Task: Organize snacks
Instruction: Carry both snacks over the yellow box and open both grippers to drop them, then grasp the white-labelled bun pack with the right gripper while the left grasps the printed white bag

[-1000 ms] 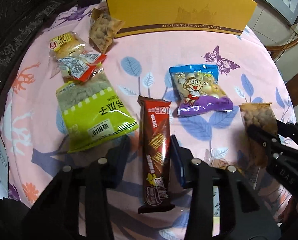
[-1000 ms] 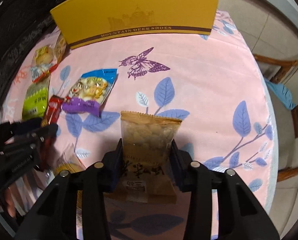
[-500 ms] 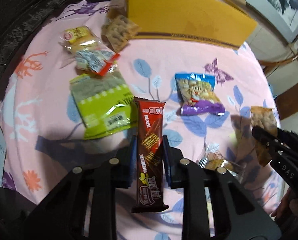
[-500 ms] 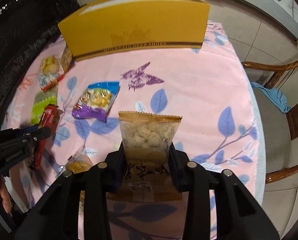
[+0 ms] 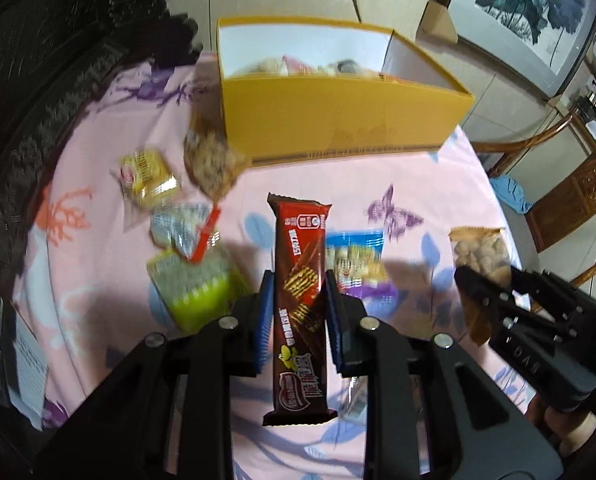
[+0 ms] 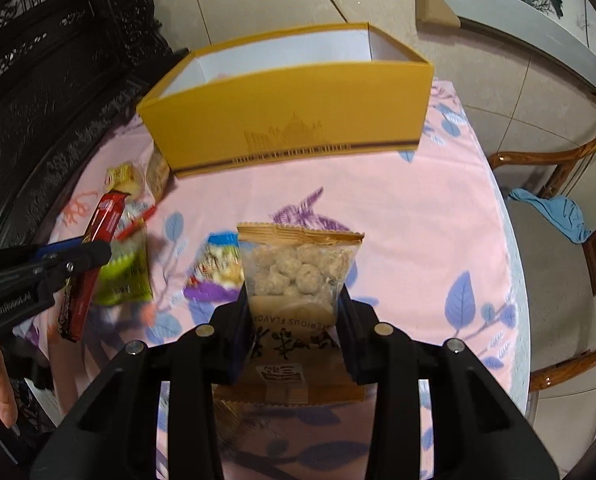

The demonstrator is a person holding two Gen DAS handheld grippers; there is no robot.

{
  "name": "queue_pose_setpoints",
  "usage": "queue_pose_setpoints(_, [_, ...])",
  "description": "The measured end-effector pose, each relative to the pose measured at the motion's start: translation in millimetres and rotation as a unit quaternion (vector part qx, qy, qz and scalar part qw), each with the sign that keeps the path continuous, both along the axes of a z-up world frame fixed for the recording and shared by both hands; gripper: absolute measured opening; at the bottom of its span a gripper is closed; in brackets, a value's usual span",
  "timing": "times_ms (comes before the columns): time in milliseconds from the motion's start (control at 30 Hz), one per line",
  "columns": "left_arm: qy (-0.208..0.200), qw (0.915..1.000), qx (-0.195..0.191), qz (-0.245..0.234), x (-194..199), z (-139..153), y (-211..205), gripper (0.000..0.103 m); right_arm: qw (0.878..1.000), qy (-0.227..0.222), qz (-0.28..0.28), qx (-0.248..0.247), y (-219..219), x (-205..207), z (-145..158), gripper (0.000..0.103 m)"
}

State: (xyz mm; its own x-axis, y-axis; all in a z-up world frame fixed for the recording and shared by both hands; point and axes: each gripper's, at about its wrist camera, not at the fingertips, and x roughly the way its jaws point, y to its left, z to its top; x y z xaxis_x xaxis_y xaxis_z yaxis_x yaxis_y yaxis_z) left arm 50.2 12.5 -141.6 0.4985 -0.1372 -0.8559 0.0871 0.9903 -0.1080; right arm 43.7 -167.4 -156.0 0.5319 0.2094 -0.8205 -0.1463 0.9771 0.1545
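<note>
2 glossy packets (image 5: 300,280) (image 6: 298,276) (crinkled) gripped.

Bare tablecloth (image 6: 398,216) lies before yellow box (image 6: 289,120).

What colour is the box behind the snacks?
Yellow box, white inside; clearest in the right wrist view.

The box (image 5: 338,120) stands at the far edge of the table (image 6: 418,220), snacks inside. Several packets (image 5: 169,216) lie left of it, nearer. A chair (image 6: 558,240) stands right of the table.
</note>
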Motion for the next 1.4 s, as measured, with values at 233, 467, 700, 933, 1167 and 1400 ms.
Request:
queue_pose_setpoints(233, [-0.029,0.9995,-0.010,0.001,75.0,47.3,-0.6,0.024,0.999,-0.025,-0.014,0.016,7.0,61.8,42.7,0.038])
queue_pose_setpoints(467, [-0.052,0.9985,-0.009,-0.011,156.7,76.9,-11.7,0.024,0.998,-0.056,-0.036,0.010,15.2,142.3,81.9,0.038])
queue_pose_setpoints(700, [-0.054,0.9984,-0.009,-0.015,207.1,80.9,-11.5,0.024,0.996,-0.076,-0.047,-0.002,11.7,195.5,103.9,0.039])
queue_pose_setpoints(933, [-0.070,0.9971,0.008,0.029,232.3,84.0,3.1,0.098,0.993,-0.097,-0.068,-0.013,6.9,224.9,111.3,0.091])
queue_pose_setpoints(1167, [-0.067,0.9946,0.022,0.076,218.7,82.4,38.9,0.100,0.996,-0.069,-0.049,-0.017,3.6,198.1,96.2,0.102])
queue_pose_setpoints(1400, [-0.025,0.9842,0.103,0.141,141.2,46.7,74.7,0.101,0.994,0.094,0.011,-0.050,29.9,107.6,4.3,0.102])
